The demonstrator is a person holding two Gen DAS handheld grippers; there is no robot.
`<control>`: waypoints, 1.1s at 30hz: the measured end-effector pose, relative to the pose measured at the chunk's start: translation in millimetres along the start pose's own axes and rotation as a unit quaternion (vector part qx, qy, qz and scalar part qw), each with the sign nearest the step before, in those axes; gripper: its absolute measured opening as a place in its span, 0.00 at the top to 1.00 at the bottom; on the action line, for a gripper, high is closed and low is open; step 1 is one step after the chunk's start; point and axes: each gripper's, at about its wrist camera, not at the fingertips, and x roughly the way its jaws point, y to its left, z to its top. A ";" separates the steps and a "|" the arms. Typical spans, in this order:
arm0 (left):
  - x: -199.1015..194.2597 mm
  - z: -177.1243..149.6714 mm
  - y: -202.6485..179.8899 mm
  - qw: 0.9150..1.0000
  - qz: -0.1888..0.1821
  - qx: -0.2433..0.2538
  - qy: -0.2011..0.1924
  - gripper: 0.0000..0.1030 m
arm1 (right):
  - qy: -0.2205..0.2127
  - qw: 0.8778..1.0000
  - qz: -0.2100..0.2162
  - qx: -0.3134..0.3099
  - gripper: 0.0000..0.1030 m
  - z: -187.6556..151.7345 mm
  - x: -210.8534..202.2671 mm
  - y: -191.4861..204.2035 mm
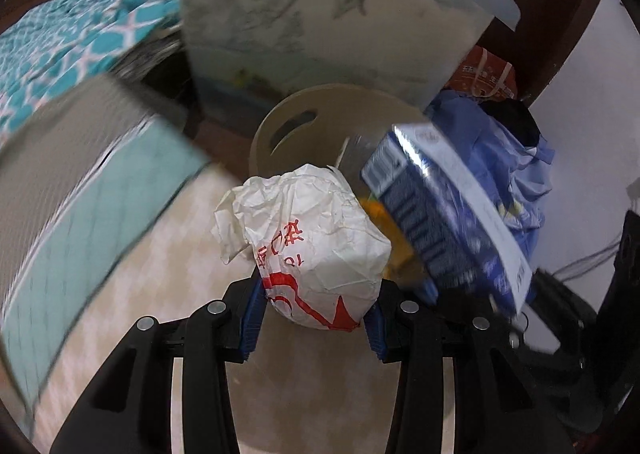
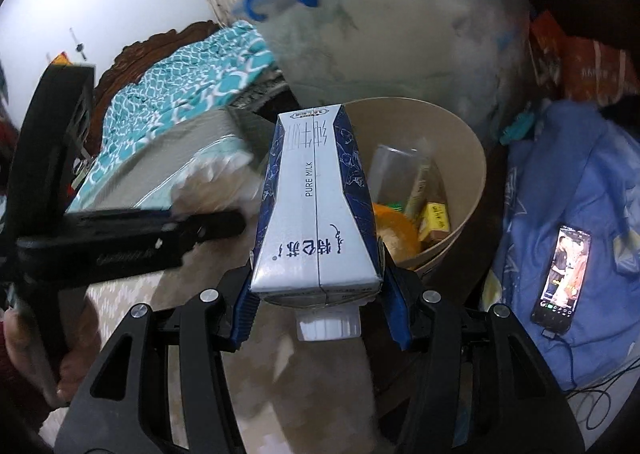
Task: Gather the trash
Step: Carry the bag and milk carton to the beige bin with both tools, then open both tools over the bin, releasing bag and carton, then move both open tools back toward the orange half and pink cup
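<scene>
The left gripper (image 1: 316, 318) is clenched on a crumpled white paper wrapper (image 1: 308, 242) with red print, held in the air short of the tan bin (image 1: 280, 125), which lies straight ahead of it and a little to the right. The right gripper (image 2: 320, 306) grasps a blue-and-white milk carton (image 2: 316, 205) by its cap end, long axis pointing forward and tilted over the bin's (image 2: 472, 157) near rim. Inside the bin lie a clear cup (image 2: 394, 169) and small yellow packets (image 2: 436, 215). By this view the right gripper is nearer the opening, so the carton likely drops first; the wrapper needs a further reach forward. A phone (image 2: 562, 274) rests on blue cloth (image 2: 560, 157) to the right.
</scene>
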 end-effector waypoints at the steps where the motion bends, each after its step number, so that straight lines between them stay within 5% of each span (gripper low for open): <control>1: 6.2 10.6 -3.3 1.000 -0.002 0.004 0.000 0.61 | -0.002 1.000 -0.003 0.003 0.47 5.4 1.5 -5.1; 4: 27.7 36.3 -11.6 1.000 -0.012 0.004 0.012 0.54 | -0.003 1.000 -0.016 0.000 0.45 23.3 11.8 -14.4; 7: 42.3 52.3 -15.6 1.000 0.013 -0.002 0.021 0.14 | 0.027 0.999 -0.014 0.017 0.30 31.9 33.0 -23.5; 14: -4.8 33.6 -0.3 0.999 -0.003 -0.016 -0.029 0.14 | -0.053 0.998 -0.006 0.035 0.25 22.6 -6.6 -20.2; 20: -62.1 -27.8 33.9 0.997 0.003 -0.046 -0.058 0.14 | -0.065 0.995 0.071 0.036 0.25 1.8 -27.0 30.2; 28: -137.6 -165.8 107.2 0.991 0.084 -0.081 -0.059 0.14 | 0.035 0.984 0.174 -0.031 0.25 -39.2 14.6 149.5; 33: -188.0 -246.1 175.3 0.974 0.143 -0.167 -0.062 0.14 | 0.088 0.967 0.224 -0.086 0.25 -74.2 34.2 238.6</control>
